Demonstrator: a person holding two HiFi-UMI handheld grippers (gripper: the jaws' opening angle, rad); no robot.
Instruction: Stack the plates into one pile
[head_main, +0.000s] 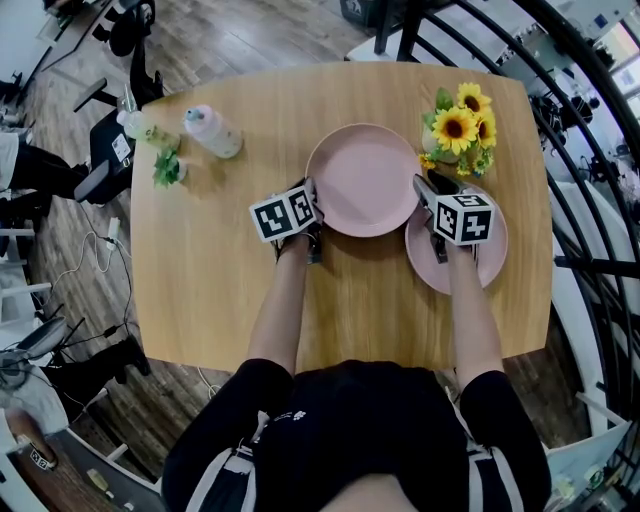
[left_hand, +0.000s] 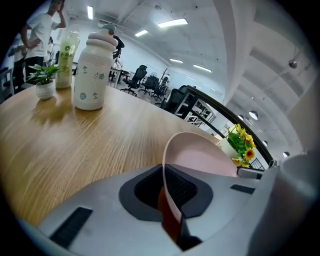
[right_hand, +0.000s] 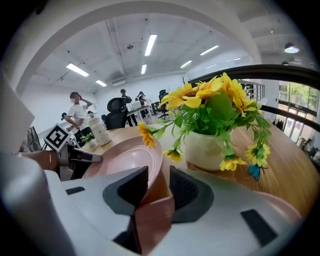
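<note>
Fingers of the left gripper (head_main: 314, 212) and right gripper (head_main: 427, 198) clamp opposite rims of a large round pink plate (head_main: 365, 180). It sits mid wooden tabletop (head_main: 220, 270), right edge meeting a second round pink plate (head_main: 482, 268)

Materials and finishes at the table.
The table (head_main: 200, 290) is showing pale, grained wood with a satin sheen; the larger plate (head_main: 365, 180) is showing a smooth, faintly glossy pink glaze; the left gripper (left_hand: 167, 195) and right gripper (right_hand: 152, 192) are showing matt grey plastic shells; their pads (left_hand: 184, 189) are looking dark and finely ribbed; the bottle (left_hand: 92, 70) is looking like smooth white plastic.
</note>
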